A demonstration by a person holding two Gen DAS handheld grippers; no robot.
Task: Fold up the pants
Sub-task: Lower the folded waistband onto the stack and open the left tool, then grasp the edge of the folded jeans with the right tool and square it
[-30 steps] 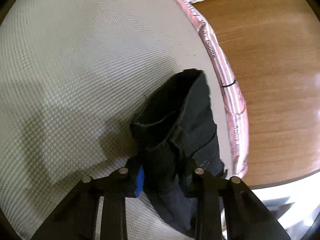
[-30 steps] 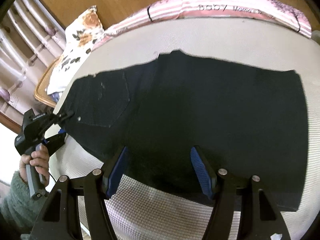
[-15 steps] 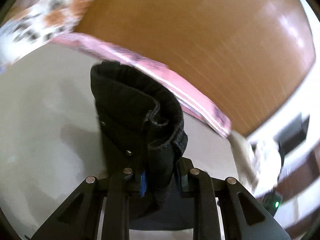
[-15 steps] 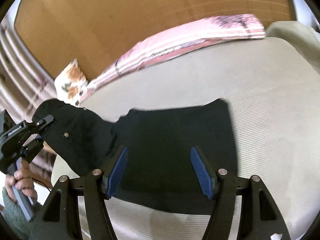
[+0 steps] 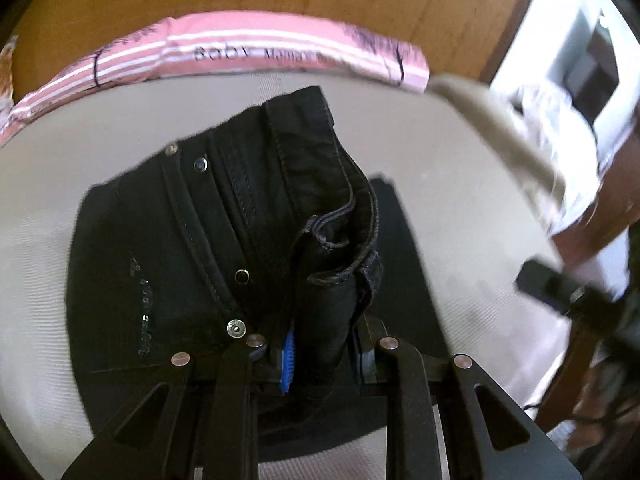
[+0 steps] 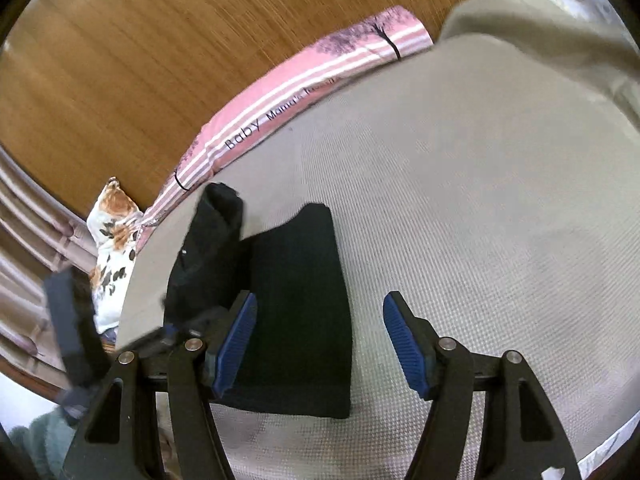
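Black pants (image 5: pixel 168 264) lie on a beige bedcover (image 5: pixel 460 208), folded over themselves. In the left wrist view my left gripper (image 5: pixel 320 356) is shut on the bunched waistband (image 5: pixel 340 248), which it holds lifted above the lower layer; rivets and a pocket show on the flap. In the right wrist view the pants (image 6: pixel 304 300) form a narrow dark block, with the raised waistband end (image 6: pixel 212 240) at their left in the left gripper (image 6: pixel 172 332). My right gripper (image 6: pixel 320 340) hangs open over the block's right edge, its blue pads (image 6: pixel 404 344) touching no cloth.
A pink striped blanket (image 5: pixel 240 52) runs along the bed's far edge against a wooden headboard (image 6: pixel 160 60). A floral pillow (image 6: pixel 116 220) lies at the far left corner. A loose beige fold (image 6: pixel 540 32) bunches up at the far right.
The left gripper has carried the waistband across over the rest of the pants, rolling as it went. The spread pants now look like a narrow folded block. The right gripper shifted sideways and stays open.
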